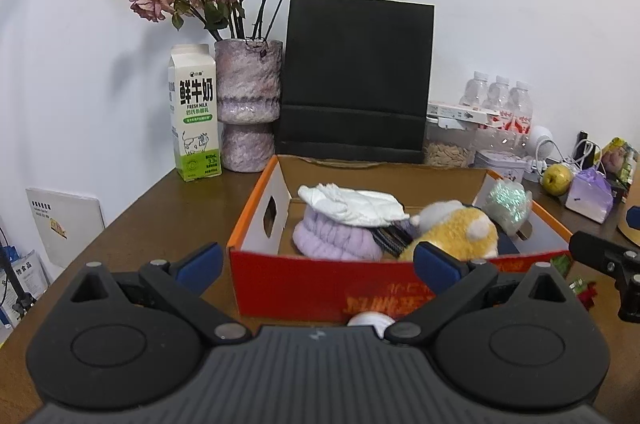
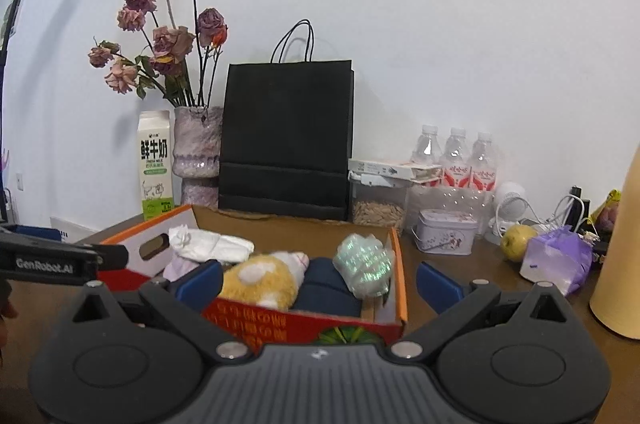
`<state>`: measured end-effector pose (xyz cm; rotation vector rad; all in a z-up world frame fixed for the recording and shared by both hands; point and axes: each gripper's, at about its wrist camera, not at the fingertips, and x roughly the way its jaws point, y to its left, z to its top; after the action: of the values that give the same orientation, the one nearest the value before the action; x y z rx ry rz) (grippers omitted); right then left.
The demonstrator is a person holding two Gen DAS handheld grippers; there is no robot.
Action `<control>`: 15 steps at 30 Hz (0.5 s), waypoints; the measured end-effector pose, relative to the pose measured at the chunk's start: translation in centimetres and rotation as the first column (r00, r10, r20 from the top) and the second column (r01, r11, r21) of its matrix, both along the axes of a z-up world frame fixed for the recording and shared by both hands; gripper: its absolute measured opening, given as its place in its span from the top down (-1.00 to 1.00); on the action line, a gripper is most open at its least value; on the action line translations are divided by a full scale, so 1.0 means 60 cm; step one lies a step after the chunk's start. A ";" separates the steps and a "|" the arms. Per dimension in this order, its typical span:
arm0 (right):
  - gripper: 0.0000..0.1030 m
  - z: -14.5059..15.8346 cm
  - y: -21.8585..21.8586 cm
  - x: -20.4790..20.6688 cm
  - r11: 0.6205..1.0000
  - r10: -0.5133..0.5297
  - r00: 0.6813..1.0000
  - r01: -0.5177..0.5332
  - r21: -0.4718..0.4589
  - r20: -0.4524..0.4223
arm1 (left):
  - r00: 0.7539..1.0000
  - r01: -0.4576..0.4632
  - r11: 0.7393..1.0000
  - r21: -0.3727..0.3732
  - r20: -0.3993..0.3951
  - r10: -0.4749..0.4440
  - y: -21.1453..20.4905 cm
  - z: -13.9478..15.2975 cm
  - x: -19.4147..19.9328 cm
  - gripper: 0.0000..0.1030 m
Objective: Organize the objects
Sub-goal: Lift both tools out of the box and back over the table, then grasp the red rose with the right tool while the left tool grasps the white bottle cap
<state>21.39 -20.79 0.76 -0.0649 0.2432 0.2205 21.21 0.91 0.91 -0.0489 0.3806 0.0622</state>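
A red and orange cardboard box [image 1: 304, 288] [image 2: 304, 324] stands on the brown table. In it lie a white cloth [image 1: 352, 206] [image 2: 208, 244], a lilac knitted item [image 1: 332, 238], a yellow and white plush toy [image 1: 456, 230] [image 2: 260, 278], a shiny pale green bundle [image 1: 508, 202] [image 2: 364, 266] and a dark blue item [image 2: 326, 288]. My left gripper [image 1: 318, 262] is open and empty in front of the box. My right gripper [image 2: 318, 282] is open and empty at the box's near right corner. A small white round thing [image 1: 370, 320] shows just below the box front.
At the back stand a milk carton [image 1: 195, 112], a vase of dried roses [image 1: 248, 104], a black paper bag [image 1: 356, 76], water bottles [image 2: 456, 156], a seed jar [image 2: 378, 208] and a tin [image 2: 446, 232]. An apple [image 2: 516, 242], a lilac bag [image 2: 560, 260] and cables lie right.
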 end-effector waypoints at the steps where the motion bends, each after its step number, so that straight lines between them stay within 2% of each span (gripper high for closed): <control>1: -1.00 -0.004 -0.003 -0.004 1.000 -0.001 1.000 0.001 -0.001 -0.005 | 1.000 0.001 1.000 0.003 -0.003 -0.001 0.000 -0.002 -0.004 -1.00; 9: -1.00 -0.043 -0.035 -0.048 0.999 -0.049 0.999 0.048 -0.023 -0.020 | 0.999 0.012 1.000 -0.001 -0.046 -0.012 0.010 -0.024 -0.035 -1.00; 15: -1.00 -0.070 -0.064 -0.069 0.993 -0.097 0.992 0.092 -0.070 -0.076 | 0.998 0.012 1.000 -0.004 -0.068 -0.013 0.017 -0.036 -0.050 -1.00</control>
<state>17.26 -24.65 -3.42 -0.1098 0.3323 0.1209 18.23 1.94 -1.23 -0.0485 0.4489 0.0509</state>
